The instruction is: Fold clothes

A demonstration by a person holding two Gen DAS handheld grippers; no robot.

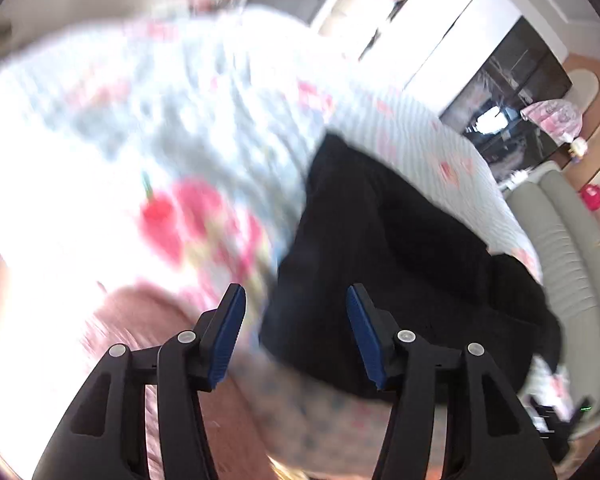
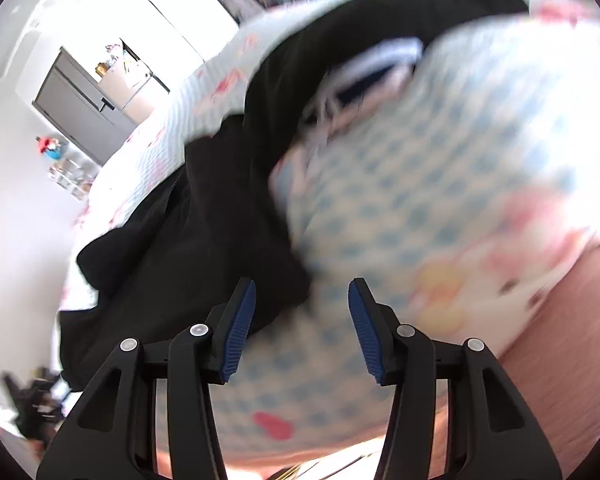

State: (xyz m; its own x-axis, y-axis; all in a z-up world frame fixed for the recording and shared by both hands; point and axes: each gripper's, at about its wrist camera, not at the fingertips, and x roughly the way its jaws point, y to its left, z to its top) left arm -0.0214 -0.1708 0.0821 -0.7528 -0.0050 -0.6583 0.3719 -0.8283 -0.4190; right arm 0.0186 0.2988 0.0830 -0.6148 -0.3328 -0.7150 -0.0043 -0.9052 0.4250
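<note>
both views are blurred. the left gripper (image 1: pixel 296 322) points down over a bed (image 1: pixel 440 148), its two blue-padded fingers (image 1: pixel 230 336) apart with nothing between them: released, grasping no cloth. the right gripper (image 2: pixel 302 324) stands the same way, two blue-padded fingers (image 2: pixel 240 330) spread, empty.

the task's thing, a black garment (image 1: pixel 380 240), lies spread on the bed's striped, pink-printed sheet (image 1: pixel 420 128), just beyond the left fingertips; in the right view the black garment (image 2: pixel 204 220) runs from lower left to the top. beside it, and partly over it in the right view, lies a pale blue-checked, flower-printed cloth (image 2: pixel 420 200); whether this is bedding or clothing cannot be told.

judged from the open, empty jaws above the fabric, the grippers stand between grasps, probably placed to pick edges for a fold.

count: two grippers, four fingers, one black garment, one checked cloth, one bed.
</note>
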